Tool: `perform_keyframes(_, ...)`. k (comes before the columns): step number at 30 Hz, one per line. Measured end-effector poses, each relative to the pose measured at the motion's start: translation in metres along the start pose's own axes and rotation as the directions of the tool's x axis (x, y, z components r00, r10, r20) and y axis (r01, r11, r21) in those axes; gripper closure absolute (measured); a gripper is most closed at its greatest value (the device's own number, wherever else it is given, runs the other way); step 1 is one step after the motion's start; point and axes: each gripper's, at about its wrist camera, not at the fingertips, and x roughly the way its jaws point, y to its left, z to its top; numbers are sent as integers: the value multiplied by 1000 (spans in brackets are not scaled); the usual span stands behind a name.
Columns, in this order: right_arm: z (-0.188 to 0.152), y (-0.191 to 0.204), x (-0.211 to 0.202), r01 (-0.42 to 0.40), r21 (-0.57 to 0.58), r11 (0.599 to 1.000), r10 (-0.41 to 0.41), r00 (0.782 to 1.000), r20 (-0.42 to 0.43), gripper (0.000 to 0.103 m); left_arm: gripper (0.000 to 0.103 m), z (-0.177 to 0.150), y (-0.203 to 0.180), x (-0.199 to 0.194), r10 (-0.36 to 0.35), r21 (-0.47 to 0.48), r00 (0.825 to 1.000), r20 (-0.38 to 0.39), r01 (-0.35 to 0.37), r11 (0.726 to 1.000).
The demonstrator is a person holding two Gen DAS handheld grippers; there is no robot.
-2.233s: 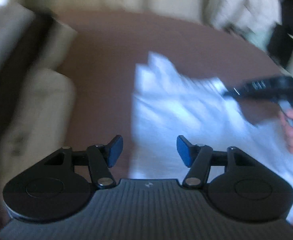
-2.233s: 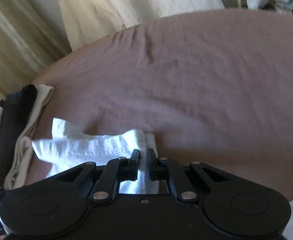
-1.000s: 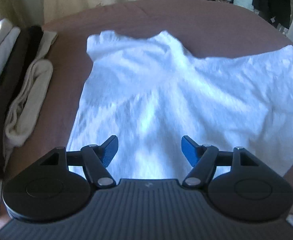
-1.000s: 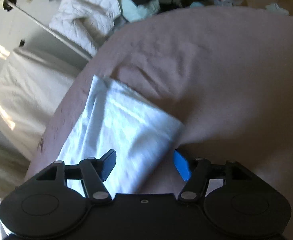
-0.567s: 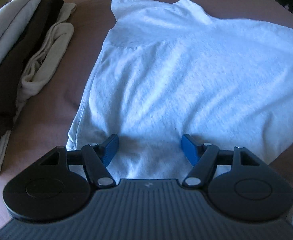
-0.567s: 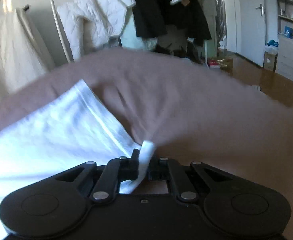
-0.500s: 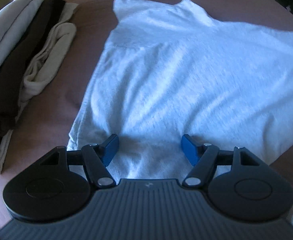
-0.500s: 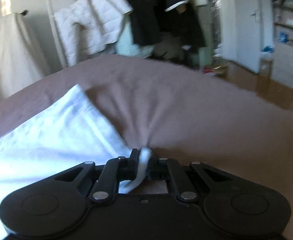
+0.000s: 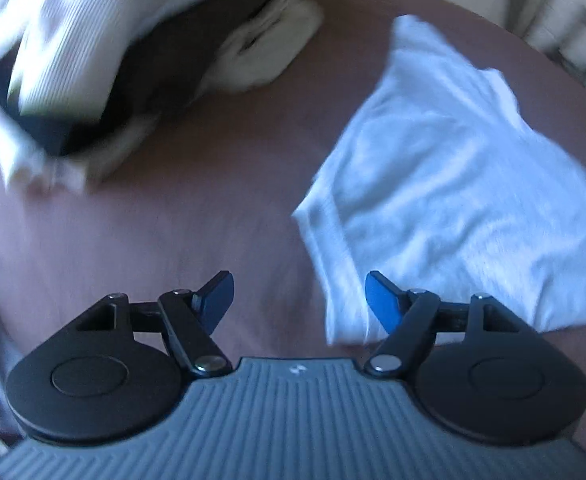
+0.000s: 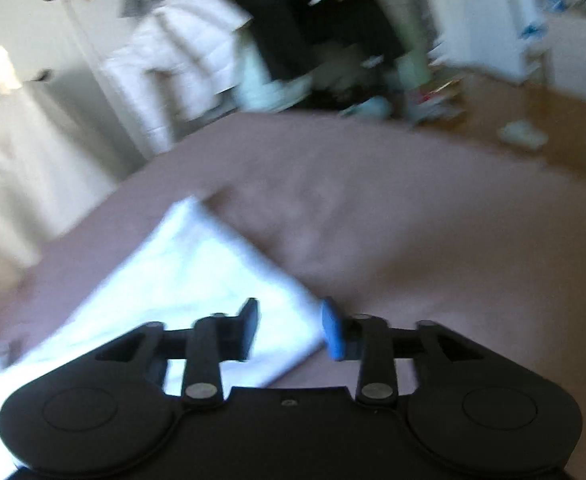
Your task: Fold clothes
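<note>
A white T-shirt (image 9: 453, 184) lies spread flat on the mauve bed sheet (image 9: 173, 208). In the left wrist view it fills the right half, and its lower corner sits by the right blue pad. My left gripper (image 9: 299, 294) is open and empty, just above the sheet beside that corner. In the right wrist view the shirt (image 10: 189, 280) lies at the lower left. My right gripper (image 10: 291, 330) is open, its jaws standing over the shirt's corner without gripping it. Both views are blurred by motion.
A stack of folded clothes (image 9: 105, 56), white, dark and cream, lies on the bed at the upper left of the left wrist view. Beyond the bed's far edge are hanging garments (image 10: 293, 32), a white jacket (image 10: 181, 56) and a wooden floor (image 10: 533, 120) with clutter.
My right gripper has opened and let go of the shirt's corner, which now lies on the bed. My left gripper has swung left, so the shirt sits to its right.
</note>
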Motion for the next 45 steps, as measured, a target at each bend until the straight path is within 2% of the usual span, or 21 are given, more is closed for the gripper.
perform_keyframes(2,-6,10,10,-69,31,997,71,994,-84,57,31,-7,16,1,-130,-113,991,-30,126,986)
perform_keyframes(5,-7,14,19,-75,137,988,91,989,-113,57,31,-21,23,6,-287,-230,957,-42,271,935)
perform_keyframes(6,-6,12,19,-83,161,984,102,988,-112,56,31,-24,20,9,-299,-233,953,-42,281,931)
perform_keyframes(8,-3,7,15,-81,158,984,100,988,-121,55,31,-28,11,19,-261,-207,965,-25,251,946)
perform_keyframes(10,-6,-6,-2,-27,145,989,44,992,-116,47,30,-29,6,27,-230,-211,973,3,226,951)
perform_keyframes(11,-6,-15,-4,-1,160,987,19,994,-109,42,35,-28,3,27,-232,-198,972,33,234,952)
perform_keyframes(12,-7,-25,-5,10,194,981,10,995,-101,39,54,-27,0,27,-235,-185,970,62,242,952)
perform_keyframes(13,-8,-35,-4,5,246,969,17,996,-87,37,97,-25,-7,27,-223,-141,973,66,231,963)
perform_keyframes(15,-11,-56,5,-26,361,932,48,998,-52,34,97,-27,-25,23,-168,-27,983,72,170,985)
perform_keyframes(17,-13,-60,17,-63,389,919,84,996,-38,32,97,-28,-35,15,-135,23,984,114,133,991)
perform_keyframes(22,-9,-21,37,-34,141,989,33,999,4,31,99,-16,-28,-13,-117,41,968,223,110,993)
perform_keyframes(23,-6,-18,38,-44,114,993,42,999,19,38,99,-13,-23,-18,-124,33,965,229,120,992)
perform_keyframes(24,-2,-16,38,-63,91,994,61,998,27,61,99,-11,-18,-22,-135,24,964,230,133,991)
perform_keyframes(25,1,-15,38,-86,64,994,84,996,36,78,99,-11,-13,-22,-148,12,965,218,149,989)
perform_keyframes(26,2,-14,36,-95,36,995,94,995,47,89,99,-14,-11,-18,-151,3,968,199,153,988)
perform_keyframes(29,3,-16,24,-55,-36,998,57,994,88,94,99,-30,-8,2,-110,-6,983,146,112,994)
perform_keyframes(31,5,-20,11,-31,-38,999,35,991,130,96,99,-30,-5,6,-108,-24,985,135,112,993)
perform_keyframes(33,11,-21,-2,-64,-34,997,68,984,164,96,99,-23,-7,-3,-104,-4,983,154,106,994)
perform_keyframes(36,4,-28,9,-30,-34,999,34,991,129,97,99,-15,-9,-13,-105,8,982,155,105,994)
perform_keyframes(41,-8,-40,26,27,-38,999,-24,997,69,97,98,-25,10,22,-96,-25,994,54,98,995)
perform_keyframes(45,-5,-38,29,67,-68,995,-62,995,73,97,98,-21,19,16,-135,-72,989,55,138,988)
